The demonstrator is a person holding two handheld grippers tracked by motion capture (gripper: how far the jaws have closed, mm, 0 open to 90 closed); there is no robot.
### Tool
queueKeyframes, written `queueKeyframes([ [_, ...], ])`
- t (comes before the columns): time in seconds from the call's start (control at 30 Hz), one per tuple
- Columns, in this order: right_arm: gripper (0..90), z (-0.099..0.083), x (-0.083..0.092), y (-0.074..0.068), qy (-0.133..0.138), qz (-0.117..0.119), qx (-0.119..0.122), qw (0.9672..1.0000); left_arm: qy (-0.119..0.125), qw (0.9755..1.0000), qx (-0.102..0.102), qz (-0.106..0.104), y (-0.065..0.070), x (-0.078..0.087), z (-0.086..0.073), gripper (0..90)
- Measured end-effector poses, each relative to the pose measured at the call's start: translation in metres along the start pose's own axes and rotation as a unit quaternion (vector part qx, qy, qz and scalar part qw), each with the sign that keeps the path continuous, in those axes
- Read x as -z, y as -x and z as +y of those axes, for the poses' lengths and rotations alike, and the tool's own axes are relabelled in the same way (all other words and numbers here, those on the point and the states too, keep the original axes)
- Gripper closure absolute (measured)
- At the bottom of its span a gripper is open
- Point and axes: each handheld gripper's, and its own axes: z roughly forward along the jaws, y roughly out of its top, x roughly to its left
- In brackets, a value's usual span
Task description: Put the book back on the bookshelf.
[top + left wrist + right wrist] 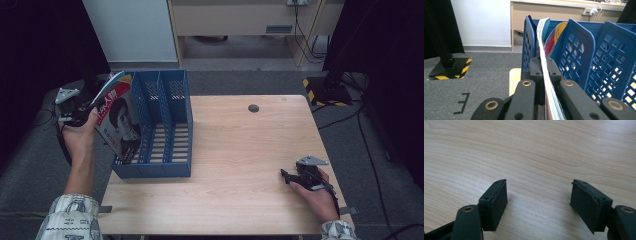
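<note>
1. The left gripper has its jaws pinched on the top edge of a magazine
2. Beyond those jaws the magazine stands tilted in the leftmost slot of the blue file rack
3. The right gripper has its jaws spread over bare table, nothing between them

light wooden table carries a blue file rack at its left edge.
</note>
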Motion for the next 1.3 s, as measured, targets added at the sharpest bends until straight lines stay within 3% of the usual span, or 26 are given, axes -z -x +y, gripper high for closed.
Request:
queueKeyframes([
  [0.4,29.6,0.0,0.0,0.0,0.0,0.0,0.0,1.0,-0.004,1.0,0.001,-0.001,0.0,0.0,-0.001,83.1],
  [0.73,29.6,0.0,0.0,0.0,0.0,0.0,0.0,1.0,0.013,0.9998,-0.005,0.01,0.0,0.003,-0.003,51.9],
  [0.87,29.6,0.0,0.0,0.0,0.0,0.0,0.0,1.0,0.025,0.9997,-0.006,0.0,-0.002,0.008,-0.002,41.8],
  [1.07,29.6,0.0,0.0,0.0,0.0,0.0,0.001,1.0,0.053,0.9984,-0.017,-0.011,0.0,0.019,0.006,31.1],
  [1.3,29.5,0.0,0.0,0.0,0.0,-0.001,0.0,1.0,0.069,0.9965,-0.04,-0.028,0.008,0.036,0.015,28.1],
])
